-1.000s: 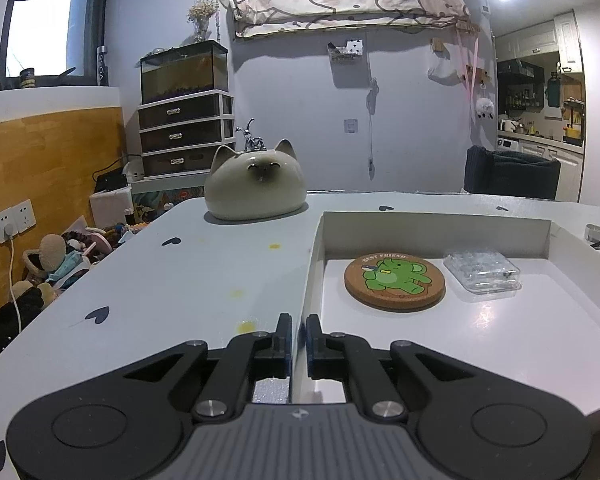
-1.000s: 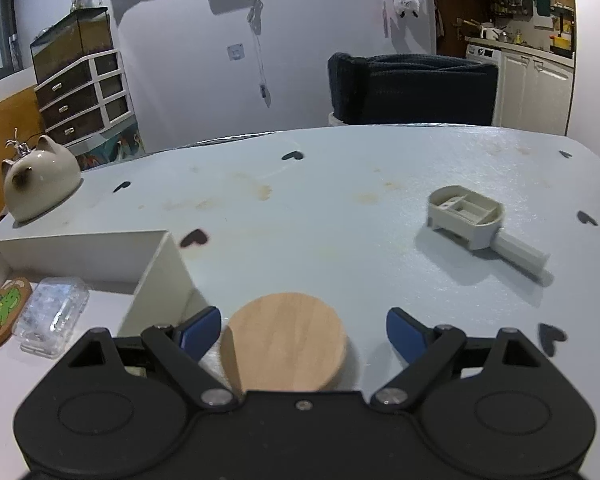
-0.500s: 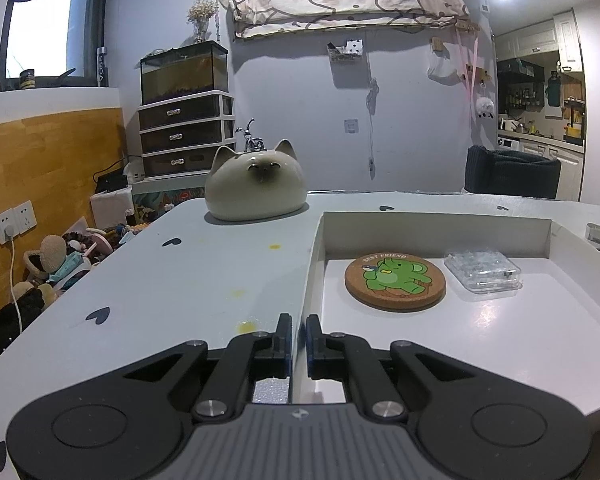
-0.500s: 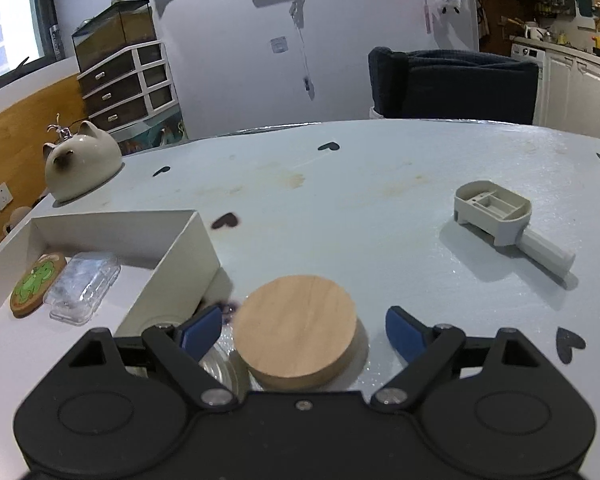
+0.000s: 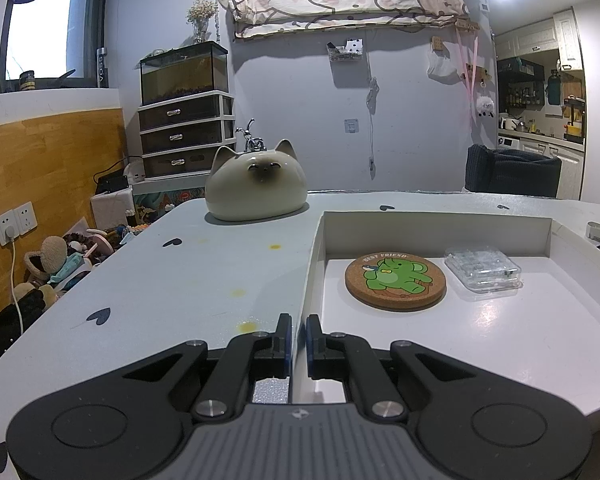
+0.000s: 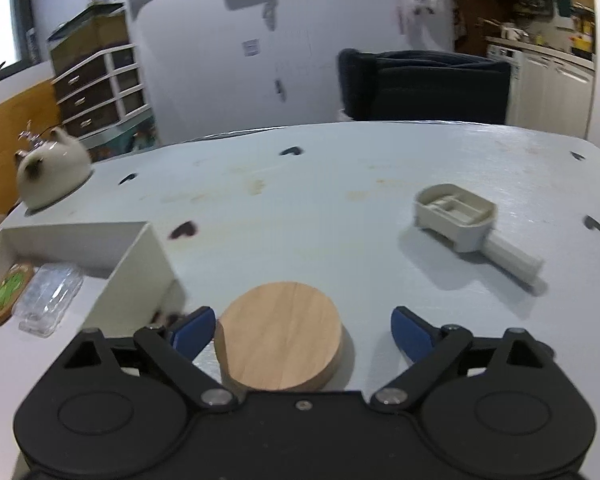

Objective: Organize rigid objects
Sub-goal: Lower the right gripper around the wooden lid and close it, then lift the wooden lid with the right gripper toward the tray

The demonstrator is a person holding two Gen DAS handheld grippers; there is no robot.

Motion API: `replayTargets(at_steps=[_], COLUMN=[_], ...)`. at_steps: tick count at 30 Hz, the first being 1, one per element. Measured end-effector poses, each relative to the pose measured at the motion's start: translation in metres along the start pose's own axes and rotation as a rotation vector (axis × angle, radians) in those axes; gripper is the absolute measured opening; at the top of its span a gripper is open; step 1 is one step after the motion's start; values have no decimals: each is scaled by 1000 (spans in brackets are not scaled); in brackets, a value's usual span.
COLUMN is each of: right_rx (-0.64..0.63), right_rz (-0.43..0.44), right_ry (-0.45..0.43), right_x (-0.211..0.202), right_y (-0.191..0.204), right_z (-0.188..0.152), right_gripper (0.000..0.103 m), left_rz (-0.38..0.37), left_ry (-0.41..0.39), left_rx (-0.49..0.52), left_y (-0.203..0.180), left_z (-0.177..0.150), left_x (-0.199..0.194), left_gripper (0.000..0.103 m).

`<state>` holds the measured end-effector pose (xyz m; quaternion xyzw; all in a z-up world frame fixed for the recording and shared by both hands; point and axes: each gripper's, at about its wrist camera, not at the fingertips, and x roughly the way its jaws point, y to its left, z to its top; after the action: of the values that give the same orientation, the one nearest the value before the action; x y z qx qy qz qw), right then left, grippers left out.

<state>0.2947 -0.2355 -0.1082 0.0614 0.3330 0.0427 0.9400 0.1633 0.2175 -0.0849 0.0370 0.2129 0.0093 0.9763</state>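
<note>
While blurred, right gripper [image 6: 302, 330] spread, opening, around wooden disc [image 6: 279, 343] | left gripper [image 5: 296, 338] pinching white tray [image 5: 315, 256] wall

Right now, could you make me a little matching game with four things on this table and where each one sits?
Things:
1. cork coaster
2. wooden disc
3. cat-shaped ornament
4. beige scoop

Places:
A. far corner of the table, outside the tray
B. between the open fingers of the right gripper
C. inside the white tray, beside a clear plastic case
D. alone on the table, right of the disc

Pairs: 1-C, 2-B, 3-A, 4-D
</note>
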Motion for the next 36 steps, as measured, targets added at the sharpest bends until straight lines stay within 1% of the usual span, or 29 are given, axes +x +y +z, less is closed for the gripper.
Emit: replayTargets(at_steps=[4, 6, 8, 11, 14, 15, 16, 18, 19, 20, 21, 25, 27, 29, 30, 33, 36], right_rx=[41, 57, 62, 22, -22, -31, -36, -35, -30, -23, -15, -2, 2, 0, -4, -3, -4], right_rz=[-49, -65, -63, -72, -61, -57, -54, -53, -54, -54, -50, -41, -36, -36, -31, -12, -22], right_ry=[-9, -15, -21, -36, -43, -42, -43, -46, -49, -52, -50, -45, -41, -34, -27, -22, -30], right_x=[-4, -6, -7, -10, -11, -11, -11, -12, -13, -13, -13, -11, -11, -10, -9, -8, -10], right_y=[-15, -21, -22, -15, -5, -3, -2, -1, -1, -2, -4, -6, -6, -6, -6, -4, -4], right_z=[0, 0, -1, -1, -1, -2, -2, -2, -2, -2, -2, -3, -3, -3, -4, -5, -5], right_gripper=[93, 90, 85, 85, 84, 84, 84, 78, 71, 67, 67, 69, 71, 80, 82, 82, 82], left_rz=[0, 1, 3, 7, -1, -7, -19, -56, -70, -80, -81, -34, -32, -29, -27, -15, -14], left_ry=[0, 0, 0, 0, -4, -5, -7, -9, -8, -9, -9, -6, -4, -4, -4, -3, -4], left_rx=[1, 0, 3, 7, -6, -19, -67, -180, -219, -251, -262, -194, -182, -180, -178, -161, -159], left_y=[0, 0, -1, -1, 1, 2, 6, 18, 21, 24, 25, 12, 10, 10, 10, 8, 8], left_z=[0, 0, 0, 0, 0, 0, 0, -2, -2, -3, -4, 0, 0, 0, 0, 0, 0], left_x=[0, 0, 0, 0, 0, 0, 0, 1, 2, 2, 3, 3, 3, 3, 3, 3, 4], left_gripper=[7, 7, 7, 7, 7, 7, 6, 5, 5, 5, 5, 6, 6, 6, 6, 6, 6])
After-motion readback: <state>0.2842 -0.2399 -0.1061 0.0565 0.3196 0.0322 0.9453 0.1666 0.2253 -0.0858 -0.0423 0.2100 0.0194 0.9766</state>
